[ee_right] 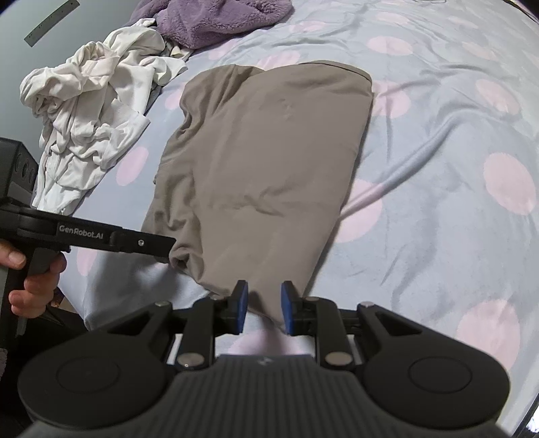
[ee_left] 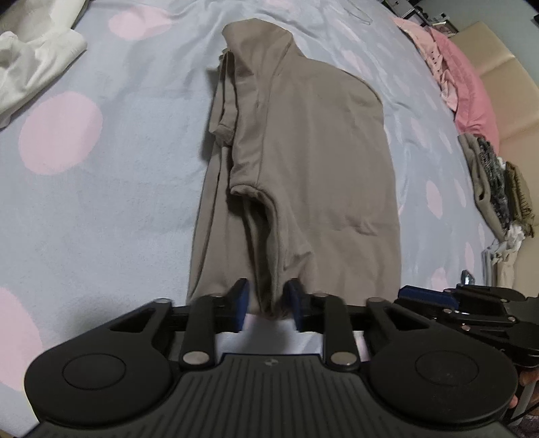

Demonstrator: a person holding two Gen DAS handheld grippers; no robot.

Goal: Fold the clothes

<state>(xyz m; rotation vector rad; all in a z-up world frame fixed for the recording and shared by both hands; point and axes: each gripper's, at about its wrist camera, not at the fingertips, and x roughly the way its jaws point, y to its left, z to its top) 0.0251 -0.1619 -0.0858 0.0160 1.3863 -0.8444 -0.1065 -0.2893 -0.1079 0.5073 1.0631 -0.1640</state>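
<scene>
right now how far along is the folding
Done: the taupe shirt lies narrowed lengthwise, sleeves folded in, and a folded stack sits at the bed's edge. In hand: left gripper and right gripper straddle its near hem. Left: folding it crosswise, then the white garment and purple fleece.

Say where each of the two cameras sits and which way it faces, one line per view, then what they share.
Left wrist: sits on the left gripper, looks forward along the taupe shirt lying on the dotted bedsheet; the right gripper shows at the lower right.
Right wrist: sits on the right gripper, looks over the same shirt toward a crumpled white garment and purple towel; the person's left hand shows at left.
Shared: shirt, bedsheet, each jaw pair around the shirt's near edge.
</scene>
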